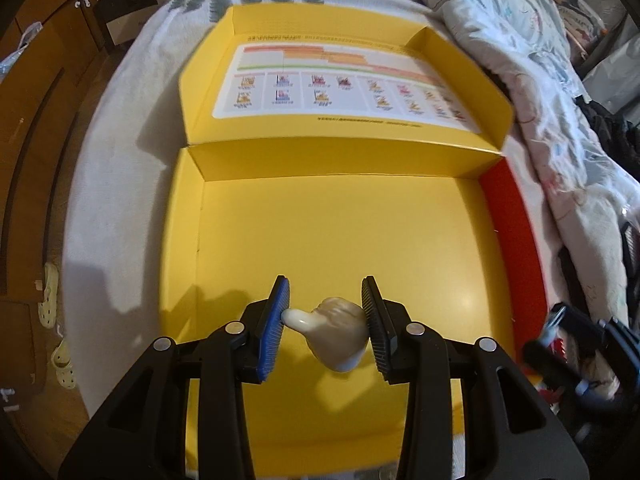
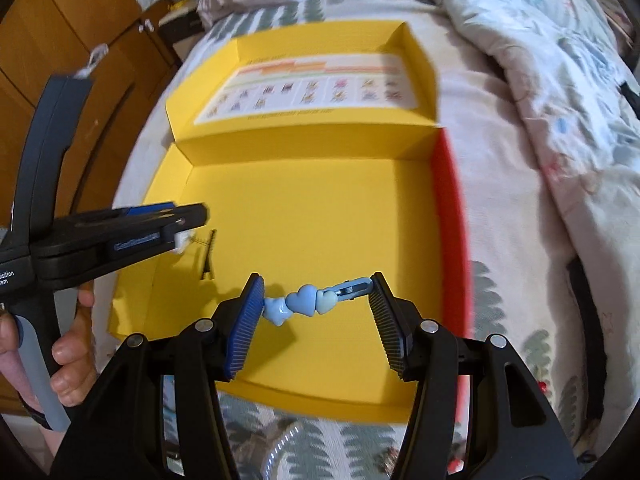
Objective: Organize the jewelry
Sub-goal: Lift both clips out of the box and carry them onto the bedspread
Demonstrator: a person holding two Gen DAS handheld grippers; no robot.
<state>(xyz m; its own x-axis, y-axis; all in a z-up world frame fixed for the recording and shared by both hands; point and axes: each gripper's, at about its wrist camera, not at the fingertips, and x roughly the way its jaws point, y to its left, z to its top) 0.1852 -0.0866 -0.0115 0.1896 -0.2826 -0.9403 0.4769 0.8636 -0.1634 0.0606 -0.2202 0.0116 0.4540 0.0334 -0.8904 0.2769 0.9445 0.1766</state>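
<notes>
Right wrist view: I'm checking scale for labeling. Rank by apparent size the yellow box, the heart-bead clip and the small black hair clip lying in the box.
1. yellow box, by far the largest.
2. heart-bead clip, held across the right claw; nearness to the camera enlarges it.
3. black hair clip, smallest, though this ranking against the clip is unsure.

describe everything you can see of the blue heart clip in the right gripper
The blue heart hair clip is a glossy plastic piece: three heart beads in pale and mid blue on a blue metal clip whose hinged end sticks out at the right. It lies crosswise, clamped end to end between the right gripper pads, held over the yellow box floor, touching nothing else.
</notes>
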